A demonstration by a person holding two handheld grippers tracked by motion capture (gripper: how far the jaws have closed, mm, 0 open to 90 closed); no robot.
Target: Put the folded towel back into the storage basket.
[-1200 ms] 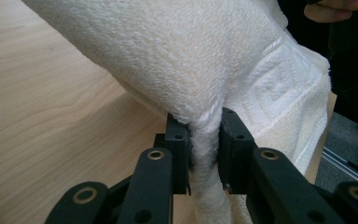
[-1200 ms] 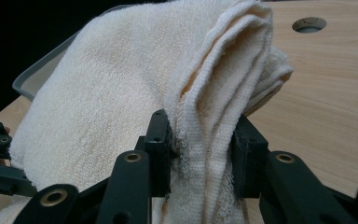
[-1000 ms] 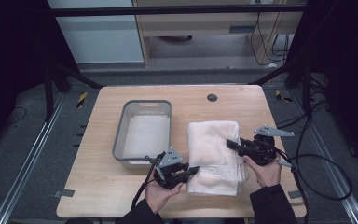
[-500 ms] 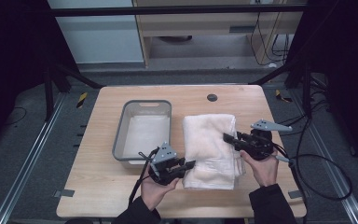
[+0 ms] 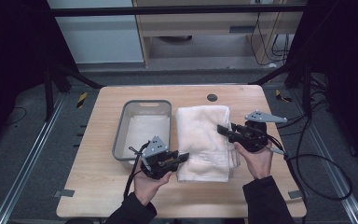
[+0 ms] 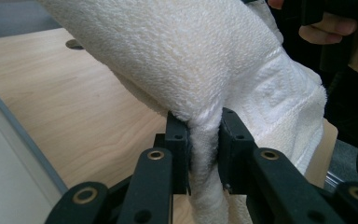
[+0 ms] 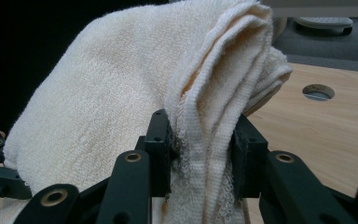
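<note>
A folded cream towel (image 5: 204,140) lies on the wooden table (image 5: 98,186), just right of a grey tray (image 5: 142,128) and parallel to it. Both grippers have hold of it, one on each long side.

The left gripper (image 5: 179,157) reaches in from the towel's near left edge. In the left gripper view its jaws are clamped on a bunched fold of towel (image 6: 205,140) — the cloth is squeezed narrow between the two black pads and bulges out above them, with the bare table (image 6: 74,107) to the left and the tray's pale wall (image 6: 9,154) at the lower left corner. A hand (image 6: 331,28) shows at the top right of that view (the other hand, farther off).

The right gripper (image 5: 221,129) comes in from the towel's right edge, about halfway along its length. In the right gripper view its jaws grip several stacked layers of towel (image 7: 205,140), the hems showing as ridges between the pads; the jaws stand somewhat wider than the left ones because of the thicker bundle. A round hole (image 7: 318,92) in the tabletop sits behind to the right.

From the high view the towel's far end rests on the table near the hole (image 5: 212,97); whether the gripped edges are lifted clear of the wood is hard to tell from there, though both gripper views show the cloth draping down from above the jaws.
</note>
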